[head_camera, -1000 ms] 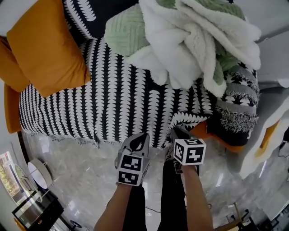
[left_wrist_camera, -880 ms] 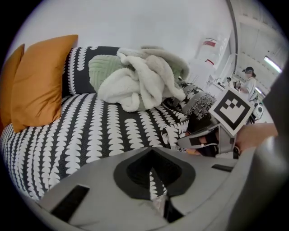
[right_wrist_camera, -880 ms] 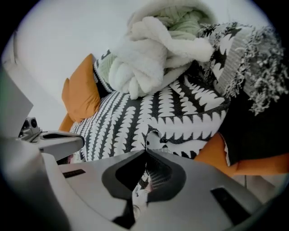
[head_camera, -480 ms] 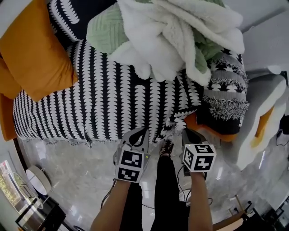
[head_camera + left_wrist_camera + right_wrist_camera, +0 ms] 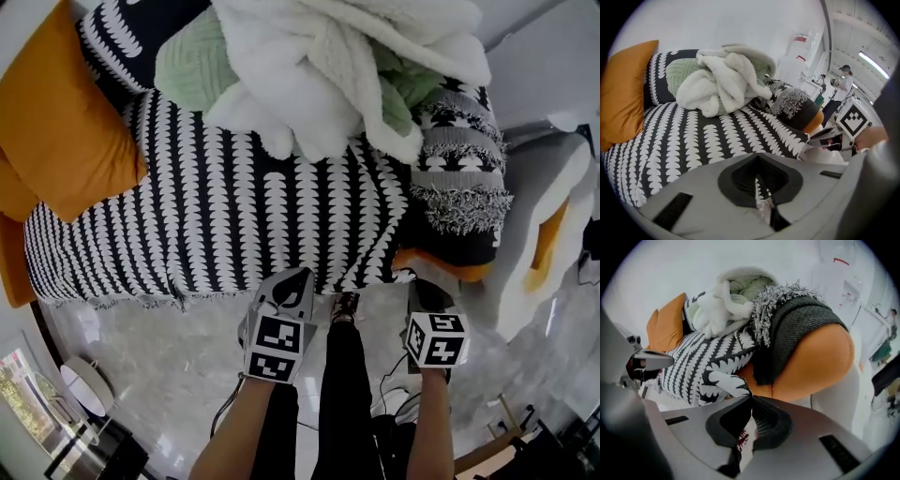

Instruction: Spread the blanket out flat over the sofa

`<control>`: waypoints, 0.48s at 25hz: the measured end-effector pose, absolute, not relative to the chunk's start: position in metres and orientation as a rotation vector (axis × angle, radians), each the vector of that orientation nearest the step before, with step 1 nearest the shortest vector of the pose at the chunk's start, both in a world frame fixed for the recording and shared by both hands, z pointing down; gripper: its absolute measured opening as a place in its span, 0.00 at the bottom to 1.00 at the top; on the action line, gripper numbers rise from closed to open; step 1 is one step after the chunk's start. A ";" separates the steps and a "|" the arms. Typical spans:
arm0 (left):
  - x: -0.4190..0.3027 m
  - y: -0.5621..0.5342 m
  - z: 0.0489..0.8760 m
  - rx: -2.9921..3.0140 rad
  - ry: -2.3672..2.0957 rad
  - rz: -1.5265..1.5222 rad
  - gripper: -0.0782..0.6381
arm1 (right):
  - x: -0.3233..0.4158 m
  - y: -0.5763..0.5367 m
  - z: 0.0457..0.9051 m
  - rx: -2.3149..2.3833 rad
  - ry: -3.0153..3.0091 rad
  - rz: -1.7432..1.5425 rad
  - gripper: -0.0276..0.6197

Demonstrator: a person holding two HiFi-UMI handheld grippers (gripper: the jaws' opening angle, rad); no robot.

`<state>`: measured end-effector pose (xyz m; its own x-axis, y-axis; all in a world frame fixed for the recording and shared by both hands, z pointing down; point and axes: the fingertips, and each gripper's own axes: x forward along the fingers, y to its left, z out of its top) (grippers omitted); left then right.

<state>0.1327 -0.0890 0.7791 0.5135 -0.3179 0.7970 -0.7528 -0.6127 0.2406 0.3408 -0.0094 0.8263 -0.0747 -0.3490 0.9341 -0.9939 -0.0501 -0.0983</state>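
Black-and-white scallop-patterned blanket (image 5: pixel 244 220) is lying across the orange sofa (image 5: pixel 441 265) ahead of both tongs, and we are pinching its front hem in two places. We are clamping the left tongs (image 5: pixel 292 283) on the hem near its middle; in the left gripper view a thin strip of patterned cloth is running between the closed jaws. We are clamping the right tongs (image 5: pixel 419 287) on the blanket's near right corner, which is folding up from the seat edge into the shut jaws.

To the left of the left tongs the fringed hem is hanging along the sofa's front edge, just touching the pale marble floor (image 5: pixel 169 356). Between the two tongs the hem is rising off the floor, with our black-trousered leg (image 5: pixel 342 394) standing in the gap. Beyond the right tongs a grey-and-black fringed woven pillow (image 5: pixel 459 173) is overhanging the blanket's right edge. Well ahead of both tongs a heap of white fleece and green knitted throws (image 5: pixel 319 66) is covering the back of the blanket, and a plain orange cushion (image 5: pixel 66 131) is sitting on its far left part.

Behind and to the left of the left tongs the floor is lying open. Just to the right of the right tongs a white moulded piece of furniture (image 5: pixel 534 234) is narrowing the room.
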 end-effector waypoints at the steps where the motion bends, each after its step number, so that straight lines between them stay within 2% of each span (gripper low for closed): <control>1: 0.135 -0.087 0.776 2.169 -0.862 1.006 0.12 | 0.347 0.000 0.828 1.451 -1.489 1.142 0.05; 7: 0.153 -0.090 0.795 2.214 -0.815 0.995 0.12 | 0.396 0.038 0.860 1.439 -1.366 1.120 0.05; 12: 0.154 -0.076 0.806 2.192 -0.755 1.000 0.12 | 0.410 0.070 0.871 1.410 -1.270 1.158 0.05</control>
<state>0.1539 -0.0761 0.8063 0.5528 -0.2422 0.7974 -0.7004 -0.6536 0.2870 0.4099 0.0700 0.8705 0.0396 -0.1683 0.9849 -0.9962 -0.0829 0.0259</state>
